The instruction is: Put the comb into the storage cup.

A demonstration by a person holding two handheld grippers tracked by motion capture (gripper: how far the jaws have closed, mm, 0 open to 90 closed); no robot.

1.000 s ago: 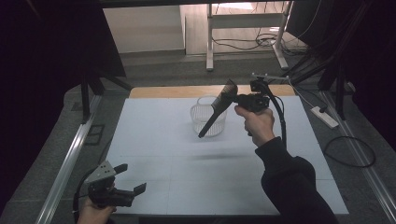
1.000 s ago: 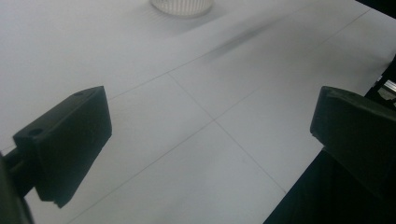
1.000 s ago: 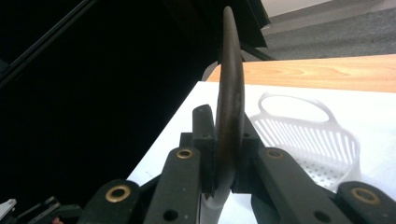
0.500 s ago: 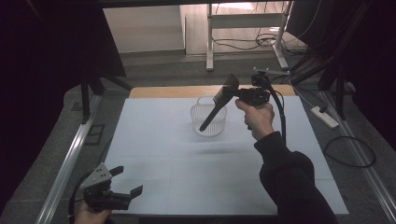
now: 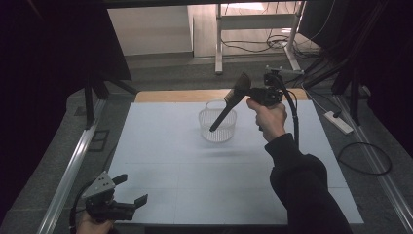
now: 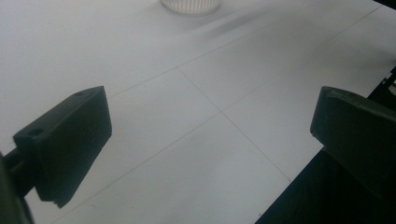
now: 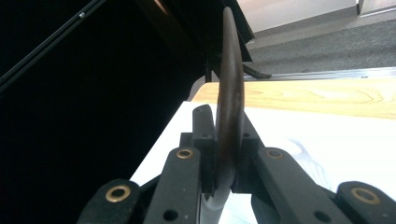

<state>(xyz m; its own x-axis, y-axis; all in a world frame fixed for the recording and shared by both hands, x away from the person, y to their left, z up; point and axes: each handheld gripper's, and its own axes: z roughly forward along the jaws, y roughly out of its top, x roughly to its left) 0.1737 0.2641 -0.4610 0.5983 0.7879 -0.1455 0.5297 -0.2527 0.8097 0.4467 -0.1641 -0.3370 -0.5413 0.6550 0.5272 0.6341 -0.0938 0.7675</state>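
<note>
Pinching a dark spatula [image 5: 229, 105] over the clear basket [image 5: 217, 125], the right gripper [image 5: 251, 92] hovers near the worktop's far edge (left gripper [image 5: 127, 191], jaws spread, sits at the near-left corner).

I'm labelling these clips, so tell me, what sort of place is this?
Most likely a lab or workshop bay set up for recording. A white-topped table stands between dark curtains, cables and a power strip lie on grey carpet, and a metal-framed bench stands behind.

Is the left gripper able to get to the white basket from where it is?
Probably yes, but with a long reach. The left gripper sits open at the near left corner of the white table, and the basket stands far across it. Bare table lies between them. The spatula in the right gripper hangs over the basket.
</note>
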